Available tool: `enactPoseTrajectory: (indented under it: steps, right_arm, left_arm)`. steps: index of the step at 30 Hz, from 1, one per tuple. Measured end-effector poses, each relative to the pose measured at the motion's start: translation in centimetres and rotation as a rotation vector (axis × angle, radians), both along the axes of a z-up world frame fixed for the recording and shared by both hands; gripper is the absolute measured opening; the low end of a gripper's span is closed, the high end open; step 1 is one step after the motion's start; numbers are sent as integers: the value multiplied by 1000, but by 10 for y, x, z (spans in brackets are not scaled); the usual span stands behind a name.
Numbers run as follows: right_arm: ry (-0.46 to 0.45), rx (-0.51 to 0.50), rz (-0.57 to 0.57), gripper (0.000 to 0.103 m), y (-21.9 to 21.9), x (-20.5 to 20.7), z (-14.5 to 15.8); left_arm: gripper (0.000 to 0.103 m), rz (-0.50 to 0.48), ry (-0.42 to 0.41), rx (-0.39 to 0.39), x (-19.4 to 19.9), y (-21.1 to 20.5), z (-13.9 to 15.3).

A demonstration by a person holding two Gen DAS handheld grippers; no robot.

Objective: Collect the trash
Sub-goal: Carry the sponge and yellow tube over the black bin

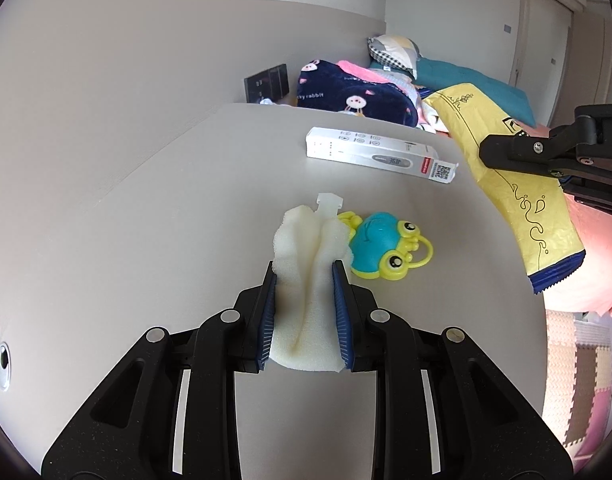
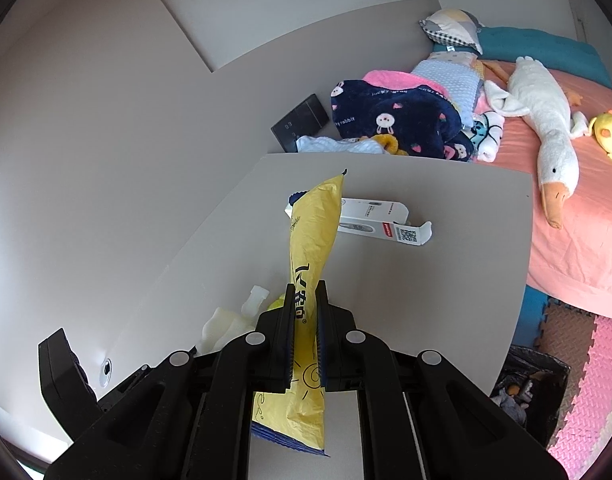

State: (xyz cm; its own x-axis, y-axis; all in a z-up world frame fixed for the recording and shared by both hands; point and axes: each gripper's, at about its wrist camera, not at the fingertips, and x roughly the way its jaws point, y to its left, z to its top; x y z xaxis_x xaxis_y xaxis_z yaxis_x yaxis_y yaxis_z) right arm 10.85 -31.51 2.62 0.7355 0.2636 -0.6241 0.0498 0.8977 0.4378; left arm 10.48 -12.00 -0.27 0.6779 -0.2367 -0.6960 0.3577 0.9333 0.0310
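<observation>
Big pink bed [image 2: 577, 216] sits right behind the grey table [image 1: 186, 208]. Right gripper [image 2: 306, 336] is clamped tight on a yellow wrapper [image 2: 311, 240], holding it up off the table above a white box [image 1: 375, 154]. Left gripper [image 1: 306, 312] is squeezing a foam scrap [image 1: 306, 264], with a frog toy [image 1: 379, 246] just beside it.
</observation>
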Motion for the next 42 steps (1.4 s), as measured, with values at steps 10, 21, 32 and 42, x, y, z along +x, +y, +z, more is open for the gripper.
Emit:
enactPoseTrajectory:
  steps: [10, 21, 32, 42]
  right_arm:
    - [-53, -45, -56, 10, -30, -52, 14]
    - [-70, -65, -104, 10, -61, -94, 14]
    - [-74, -96, -198, 10, -103, -133, 5]
    - [-77, -128, -281, 10, -139, -165, 2]
  left_arm:
    - [26, -47, -34, -39, -37, -19, 33]
    - [26, -124, -43, -29, -72, -64, 40]
    - [26, -225, -29, -25, -98, -116, 40]
    - [26, -320, -20, -38, -120, -162, 39]
